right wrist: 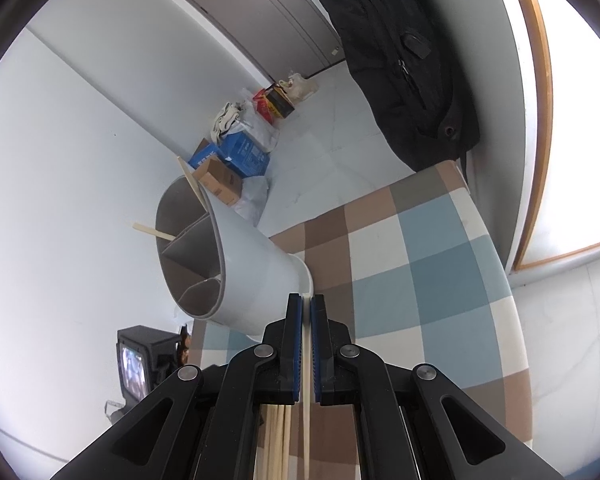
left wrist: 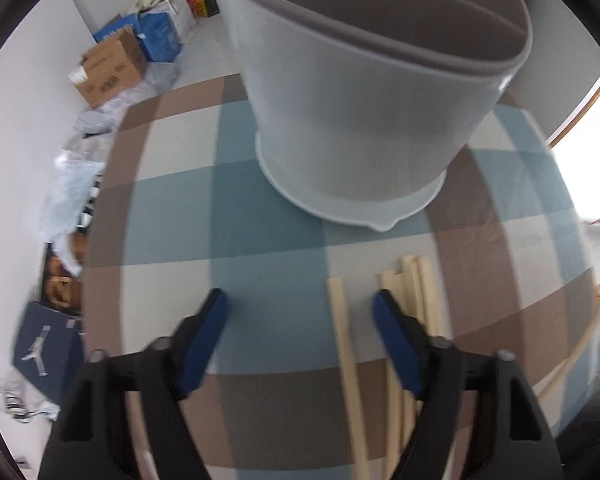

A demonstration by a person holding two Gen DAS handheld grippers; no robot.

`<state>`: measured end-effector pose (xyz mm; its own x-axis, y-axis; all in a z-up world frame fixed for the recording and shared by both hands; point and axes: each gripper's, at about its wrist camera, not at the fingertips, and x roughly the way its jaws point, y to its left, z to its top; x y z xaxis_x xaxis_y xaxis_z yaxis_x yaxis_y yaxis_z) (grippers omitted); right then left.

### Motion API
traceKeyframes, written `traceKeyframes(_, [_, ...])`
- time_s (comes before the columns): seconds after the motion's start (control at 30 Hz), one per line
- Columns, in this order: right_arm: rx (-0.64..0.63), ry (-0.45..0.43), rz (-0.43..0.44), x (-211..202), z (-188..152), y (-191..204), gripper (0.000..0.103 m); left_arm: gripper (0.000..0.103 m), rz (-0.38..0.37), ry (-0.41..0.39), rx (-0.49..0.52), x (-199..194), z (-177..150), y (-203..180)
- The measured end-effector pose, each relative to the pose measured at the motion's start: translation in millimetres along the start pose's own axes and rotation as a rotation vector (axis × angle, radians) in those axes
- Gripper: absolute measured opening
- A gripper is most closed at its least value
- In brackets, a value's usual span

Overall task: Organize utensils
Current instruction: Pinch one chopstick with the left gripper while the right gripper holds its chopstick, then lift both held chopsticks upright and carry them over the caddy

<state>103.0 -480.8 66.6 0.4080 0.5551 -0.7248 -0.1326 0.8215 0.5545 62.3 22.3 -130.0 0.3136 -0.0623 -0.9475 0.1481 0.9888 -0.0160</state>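
Fingers of the left gripper (left wrist: pixel 300 308) stand apart over the checked desk (left wrist: pixel 260 240), holding nothing, with 1 loose chopstick (left wrist: pixel 342 336) lying between them and a bundle of chopsticks (left wrist: pixel 416 280) just beside the right-hand pad. Fingers of the right gripper (right wrist: pixel 306 308) are closed on a single pale chopstick (right wrist: pixel 307 360).

The grey divided holder (right wrist: pixel 236 256) stands on the desk beyond both grippers; 2 sticks (right wrist: pixel 192 184) already poke out of it, so sorting looks begun, with most still lying out.

Only the right wrist view shows those 2 sticks and the compartments; the left wrist view shows the pile.
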Motion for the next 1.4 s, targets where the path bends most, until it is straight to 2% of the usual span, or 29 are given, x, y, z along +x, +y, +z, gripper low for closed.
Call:
traceKeyframes(0.1, [0.005, 0.003, 0.003, 1, 0, 0, 0.003, 0.047, 0.002, -0.014, 0.014, -3, -5, -3])
traceKeyframes(0.23, [0.006, 0.006, 0.006, 1, 1, 1, 0.003, 0.011, -0.032, -0.040, 0.080, -8, -13, -16])
traceKeyframes(0.27, [0.005, 0.006, 0.007, 2, 1, 1, 0.004, 0.006, -0.034, -0.042, 0.087, -8, -13, -19])
traceKeyframes(0.33, [0.005, 0.008, 0.008, 3, 1, 2, 0.004, 0.003, -0.038, -0.055, 0.100, -9, -15, -21])
traceKeyframes(0.5, [-0.005, 0.010, 0.003, 4, 0, 4, 0.003, 0.002, -0.048, -0.117, 0.071, -20, -15, -14])
traceKeyframes(0.9, [-0.131, -0.044, -0.011, -5, -13, 30, 0.003, 0.002, -0.084, -0.464, -0.083, -109, -17, 15])
traceKeyframes(1.03, [-0.176, -0.054, -0.007, -5, -19, 41, 0.003, 0.002, -0.122, -0.534, -0.140, -116, -25, 15])
traceKeyframes(1.13, [-0.211, -0.069, 0.002, -7, -24, 52, 0.003, 0.002, -0.161, -0.572, -0.185, -112, -16, 22])
traceKeyframes(1.4, [-0.277, -0.118, 0.010, -19, -27, 78, 0.003, 0.002, -0.196, -0.677, -0.196, -137, -12, 24])
